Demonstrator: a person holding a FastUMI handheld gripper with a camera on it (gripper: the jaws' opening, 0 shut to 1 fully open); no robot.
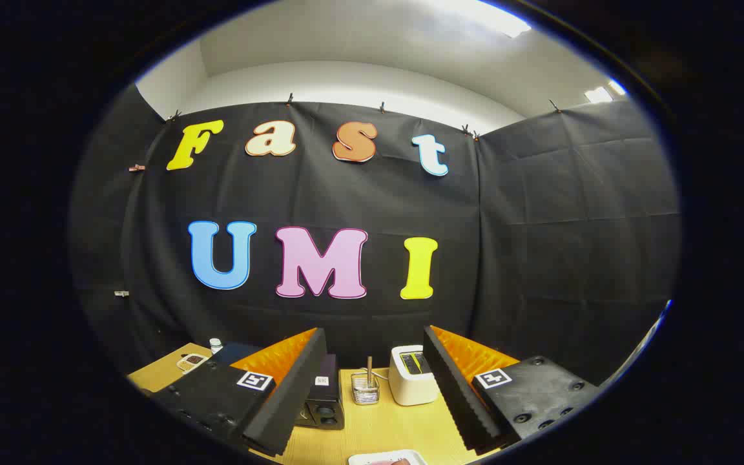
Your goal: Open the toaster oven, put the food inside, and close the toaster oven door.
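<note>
Two fingers of my gripper (372, 394) are spread wide and hold nothing. Low between them lies a white plate (388, 458) with the food. Beyond them stands the dark toaster oven (324, 400), nearer my left finger, door shut.

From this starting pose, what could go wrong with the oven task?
1. The tool is open, its fingers holding nothing, and the plate lies close beneath them, barely in sight, so a grasp there may misalign.
2. A wire basket and a white appliance stand close ahead; sweeping forward might knock them.
</note>
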